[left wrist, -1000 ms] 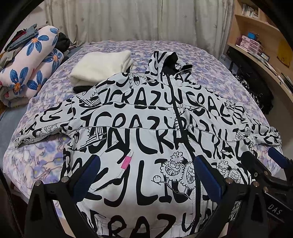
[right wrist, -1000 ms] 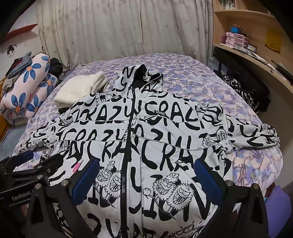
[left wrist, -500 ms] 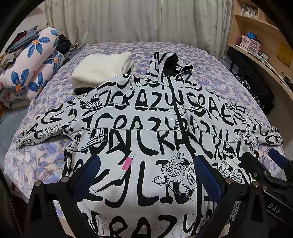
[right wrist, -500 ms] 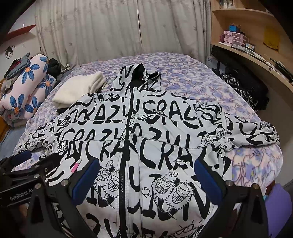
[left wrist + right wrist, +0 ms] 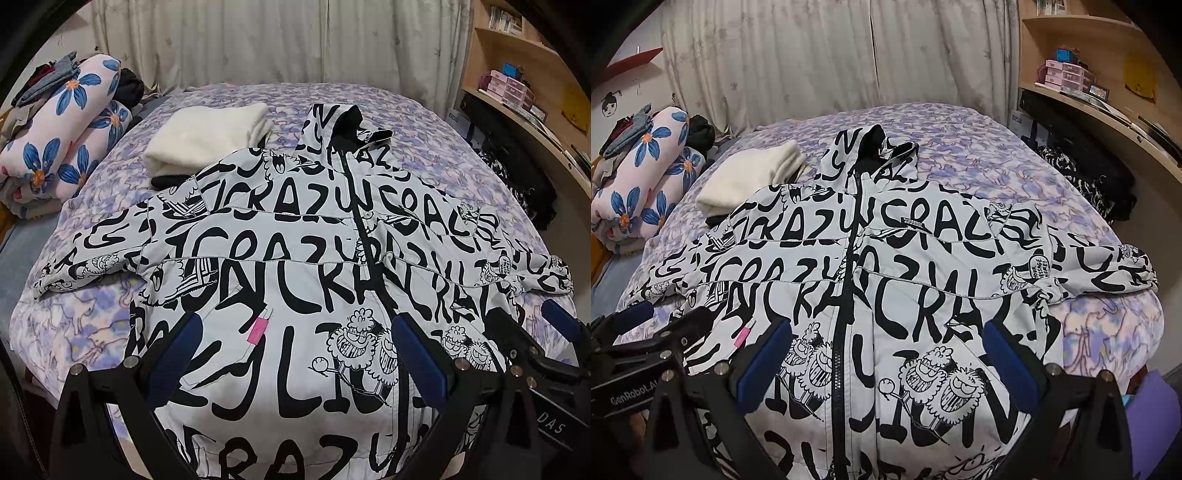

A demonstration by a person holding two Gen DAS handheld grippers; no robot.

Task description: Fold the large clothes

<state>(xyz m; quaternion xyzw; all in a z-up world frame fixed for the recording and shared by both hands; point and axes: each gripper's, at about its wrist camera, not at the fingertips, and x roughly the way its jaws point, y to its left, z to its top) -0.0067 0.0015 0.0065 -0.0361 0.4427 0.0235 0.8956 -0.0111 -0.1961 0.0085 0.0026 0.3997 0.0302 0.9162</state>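
A large white jacket [image 5: 280, 266] printed with black lettering and cartoon figures lies flat, front up and zipped, on the bed, hood at the far end and both sleeves spread sideways. The same jacket [image 5: 894, 280] fills the right wrist view. My left gripper [image 5: 295, 350] hovers open above the lower left front panel, near a pink tag [image 5: 258, 328]. My right gripper [image 5: 886, 354] hovers open above the lower front, just right of the zip. Neither holds cloth. The right gripper [image 5: 532, 332] shows at the left view's right edge; the left gripper [image 5: 661, 317] shows at the right view's left edge.
The bed [image 5: 424, 122] has a purple patterned cover. A folded cream garment [image 5: 207, 136] lies at its far left beside the jacket's shoulder. Rolled floral bedding [image 5: 62, 136] is stacked left of the bed. A wooden shelf and desk [image 5: 1108, 107] run along the right; curtains [image 5: 849, 55] hang behind.
Both cameras have drawn back and risen slightly, so the jacket sits a little lower in each view. The jacket itself has not moved and both grippers stay open.
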